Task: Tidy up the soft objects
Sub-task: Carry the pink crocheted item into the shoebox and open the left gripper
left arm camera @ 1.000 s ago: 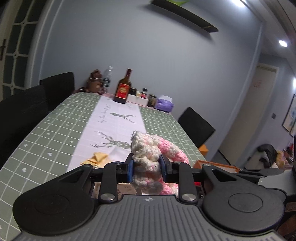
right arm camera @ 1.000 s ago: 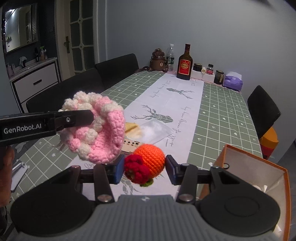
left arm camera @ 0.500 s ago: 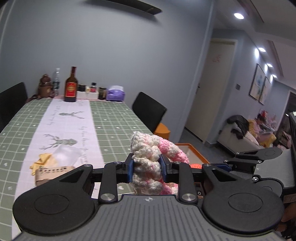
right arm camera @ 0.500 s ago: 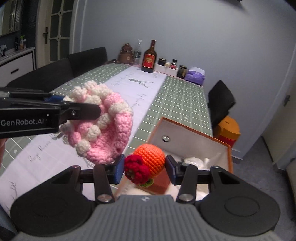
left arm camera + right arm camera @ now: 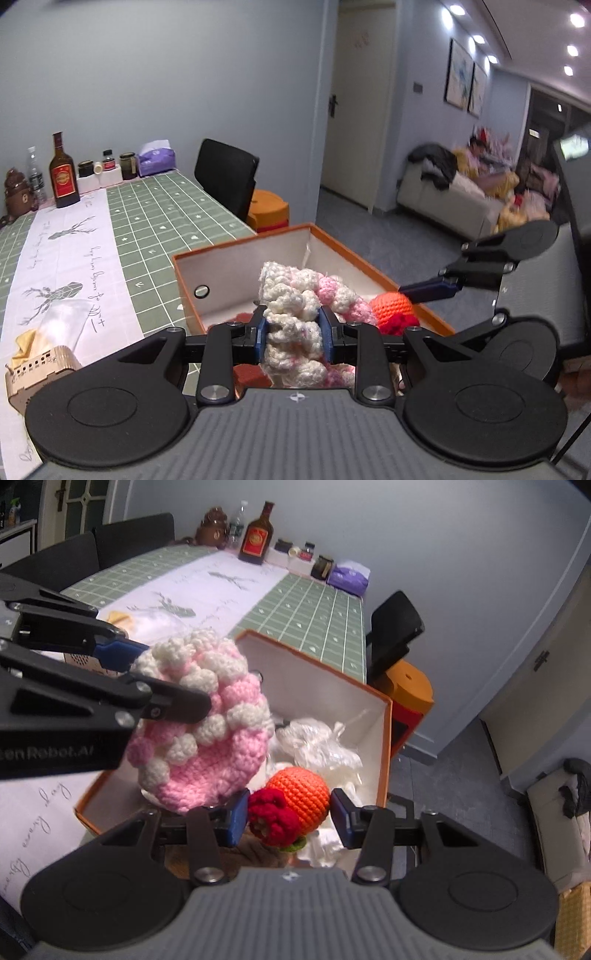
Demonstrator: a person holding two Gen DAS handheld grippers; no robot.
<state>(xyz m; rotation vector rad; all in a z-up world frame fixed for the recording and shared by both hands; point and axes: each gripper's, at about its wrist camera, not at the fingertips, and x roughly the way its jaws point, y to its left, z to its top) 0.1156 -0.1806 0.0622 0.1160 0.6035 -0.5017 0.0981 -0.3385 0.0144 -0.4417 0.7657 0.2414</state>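
My left gripper (image 5: 293,328) is shut on a pink-and-white crocheted piece (image 5: 291,295), which hangs over the open orange box (image 5: 236,245) with white inner walls. In the right wrist view the same piece (image 5: 207,731) sits at centre left, above the box (image 5: 386,746). Close beside it, my right gripper (image 5: 290,818) is shut on an orange crocheted ball with a red knitted tuft (image 5: 299,797), also above the box. Crumpled white plastic (image 5: 325,746) lies inside the box. The box floor under both toys is mostly hidden.
The box stands at the near right end of a green checked table with a white runner (image 5: 66,258). A small wooden box (image 5: 37,369) and clear plastic lie at the near left. A bottle (image 5: 63,173), jars and a tissue pack (image 5: 155,158) line the far end. A black chair (image 5: 225,177) and an orange stool (image 5: 267,208) stand beside the table.
Both grippers have swung right from over the table runner to over the orange box, and tipped downward. Each keeps hold of its crocheted toy.
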